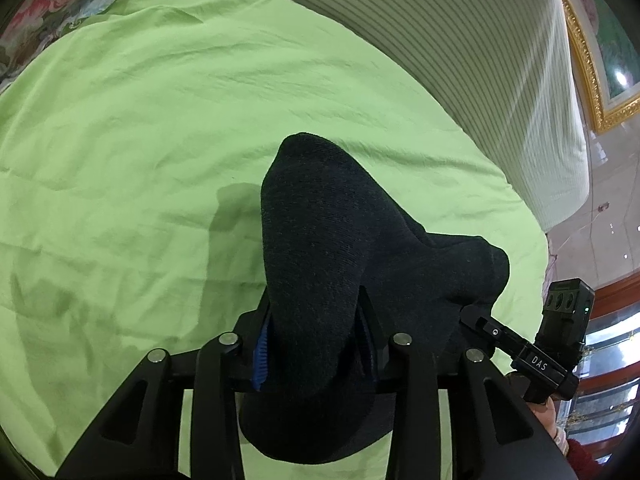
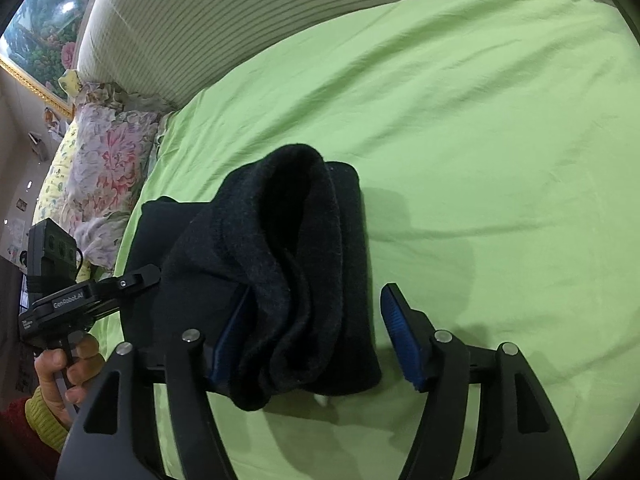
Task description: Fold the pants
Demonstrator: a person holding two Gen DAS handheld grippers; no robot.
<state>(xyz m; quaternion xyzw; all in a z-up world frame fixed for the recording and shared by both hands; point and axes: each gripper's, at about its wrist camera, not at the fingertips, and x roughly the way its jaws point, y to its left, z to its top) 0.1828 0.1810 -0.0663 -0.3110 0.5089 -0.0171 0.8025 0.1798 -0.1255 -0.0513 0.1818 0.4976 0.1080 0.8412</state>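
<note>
Left wrist view: left gripper (image 1: 316, 344) clamped on a thick fold of the black pants (image 1: 320, 248), fabric bulging up between the fingers and filling the lower centre of the frame. Right gripper (image 1: 532, 344) shows at lower right, its tip against the same bundle. Right wrist view: right gripper (image 2: 316, 340) has fingers spread wide; the blue pad (image 2: 400, 336) on the right stands free of the cloth, while the pants (image 2: 288, 280) are draped over the left finger, bunched at centre frame over the green sheet (image 2: 480, 140). Left gripper (image 2: 132, 280) bites the cloth at centre left. Floral pillow (image 2: 104, 168) upper left, striped headboard (image 2: 240, 20) along the top.
</note>
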